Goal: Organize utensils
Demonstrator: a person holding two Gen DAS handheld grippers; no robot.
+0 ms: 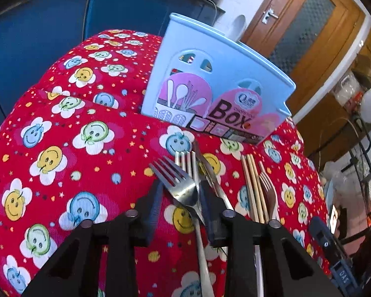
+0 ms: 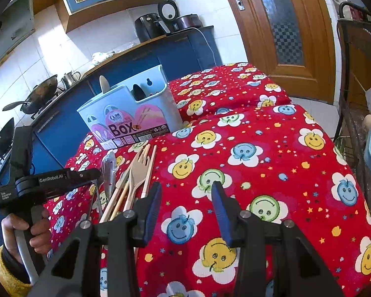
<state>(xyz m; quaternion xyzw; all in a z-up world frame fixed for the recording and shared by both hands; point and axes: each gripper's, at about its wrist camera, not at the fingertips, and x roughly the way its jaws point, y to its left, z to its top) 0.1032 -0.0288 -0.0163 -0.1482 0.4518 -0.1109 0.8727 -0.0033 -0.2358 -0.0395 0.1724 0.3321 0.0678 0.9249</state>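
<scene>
A light-blue utensil box (image 1: 210, 84) stands on the red smiley tablecloth (image 1: 74, 128); it also shows in the right wrist view (image 2: 131, 113), with a spoon handle sticking out. My left gripper (image 1: 181, 198) is open around a steel fork (image 1: 180, 185), whose head lies between the fingers. A second steel fork (image 1: 186, 159) and a knife (image 1: 205, 165) lie beside it. Wooden chopsticks (image 1: 252, 185) and a wooden fork (image 1: 268, 188) lie to the right. My right gripper (image 2: 185, 198) is open and empty over the cloth, right of the wooden fork (image 2: 138, 170) and chopsticks (image 2: 149, 170).
Blue kitchen cabinets (image 2: 160, 54) with appliances stand behind the table. A wooden door (image 2: 284, 24) is at the back right. A black wire rack (image 2: 353, 74) stands at the table's right. The left hand-held gripper (image 2: 37, 185) shows at the left in the right wrist view.
</scene>
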